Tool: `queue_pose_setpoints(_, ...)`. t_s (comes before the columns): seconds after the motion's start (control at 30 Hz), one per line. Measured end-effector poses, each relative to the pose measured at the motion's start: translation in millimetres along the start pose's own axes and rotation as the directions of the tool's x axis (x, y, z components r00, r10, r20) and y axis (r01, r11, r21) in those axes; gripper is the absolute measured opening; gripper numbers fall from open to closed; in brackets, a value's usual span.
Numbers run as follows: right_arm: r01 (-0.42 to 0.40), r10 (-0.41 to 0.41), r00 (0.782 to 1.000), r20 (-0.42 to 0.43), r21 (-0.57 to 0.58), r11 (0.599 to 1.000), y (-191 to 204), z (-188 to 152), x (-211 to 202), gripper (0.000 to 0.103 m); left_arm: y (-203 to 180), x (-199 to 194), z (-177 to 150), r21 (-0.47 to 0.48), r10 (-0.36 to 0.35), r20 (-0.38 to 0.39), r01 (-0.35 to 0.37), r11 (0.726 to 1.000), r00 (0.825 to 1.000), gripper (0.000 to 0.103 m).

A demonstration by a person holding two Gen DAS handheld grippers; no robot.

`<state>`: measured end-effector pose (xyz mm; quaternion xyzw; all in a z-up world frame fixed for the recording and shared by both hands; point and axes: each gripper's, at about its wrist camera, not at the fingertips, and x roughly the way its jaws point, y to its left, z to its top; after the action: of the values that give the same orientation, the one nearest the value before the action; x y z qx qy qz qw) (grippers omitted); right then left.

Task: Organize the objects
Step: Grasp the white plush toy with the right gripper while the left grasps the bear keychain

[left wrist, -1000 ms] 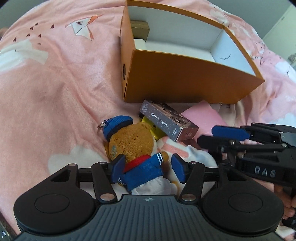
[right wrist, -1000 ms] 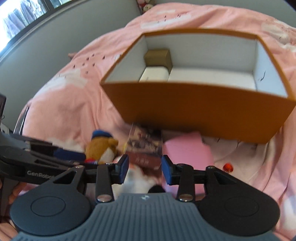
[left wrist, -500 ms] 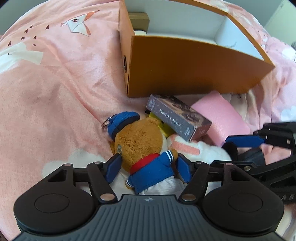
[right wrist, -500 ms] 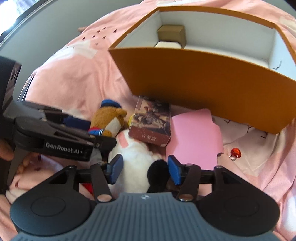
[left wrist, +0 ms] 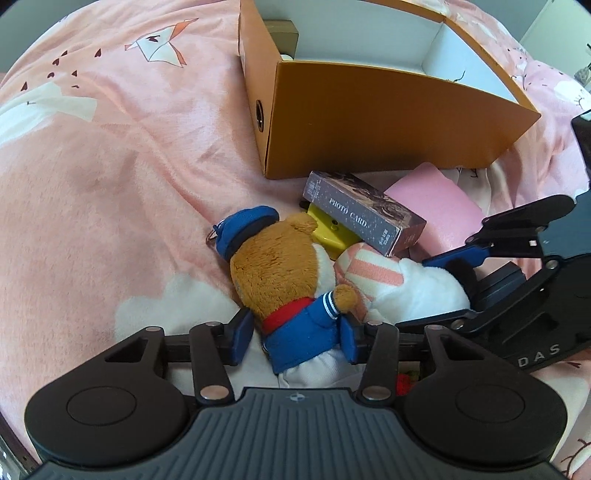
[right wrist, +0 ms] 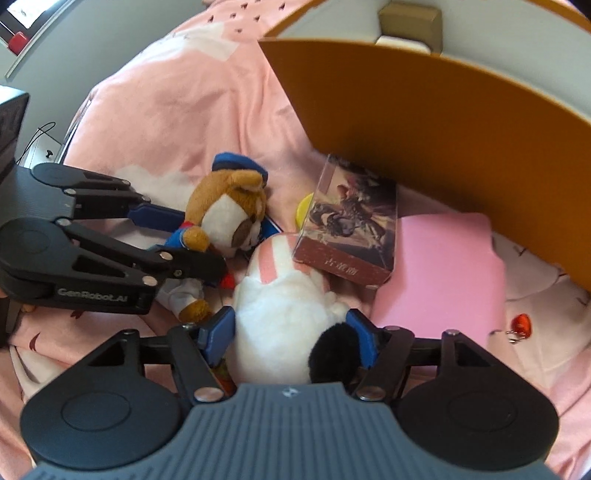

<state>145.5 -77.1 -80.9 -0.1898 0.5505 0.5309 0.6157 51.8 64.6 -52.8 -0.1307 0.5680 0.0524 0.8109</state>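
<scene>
A brown bear plush [left wrist: 280, 266] in a blue cap and jacket lies on the pink bedspread; it also shows in the right wrist view [right wrist: 225, 214]. My left gripper [left wrist: 295, 338] has its blue pads against the bear's blue-jacketed body. A white plush with pink stripes and a black tail [right wrist: 284, 314] lies beside the bear; it also shows in the left wrist view [left wrist: 406, 284]. My right gripper [right wrist: 291, 338] has its pads around the white plush's rear. An orange box [left wrist: 369, 122] stands open behind them.
A dark photo card box [left wrist: 362, 218] rests on a yellow item [left wrist: 325, 229] by the orange box [right wrist: 424, 118]. A pink pad [right wrist: 443, 273] lies right of it. A small red charm [right wrist: 521, 323] lies on the bedspread. A brown carton [right wrist: 410, 18] sits inside the orange box.
Both grippers moved down and forward onto the plush toys. The right gripper opened and went from the card box to around the white plush. The left pads closed in on the bear.
</scene>
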Motion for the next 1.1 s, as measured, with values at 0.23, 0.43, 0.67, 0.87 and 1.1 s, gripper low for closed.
queue_pose_setpoints(0.23,-0.016,0.016,1.0,-0.003,0.035,0.999,-1.9,-4.4,2.3,0.065,2.1,5.0,-3.3,-0.005,-0.014,0.008,0.014,1.0,1.0,0.054)
queue_pose_setpoints(0.43,0.041,-0.041,0.998,0.05,-0.002,0.999,16.2,-12.7,-18.5,0.057,3.1,-5.0,-8.5,-0.006,-0.032,0.064,0.032,0.999,0.997,0.047)
queue_pose_setpoints(0.67,0.051,-0.057,0.989,0.134,0.049,0.997,18.6,-21.0,-48.9,0.055,2.9,-24.3,-9.8,-0.002,-0.084,0.134,0.085,0.996,0.987,0.043)
queue_pose_setpoints(0.87,0.041,-0.063,0.968,0.243,0.094,0.995,19.3,-23.8,-85.6,0.055,3.4,-40.6,-5.1,-0.027,-0.146,0.187,0.153,0.988,0.971,0.043)
queue_pose_setpoints(1.1,0.015,-0.058,0.935,0.35,0.126,0.992,20.1,-15.0,-117.4,0.055,-1.4,-69.2,5.8,-0.02,-0.195,0.281,0.209,0.978,0.94,0.043)
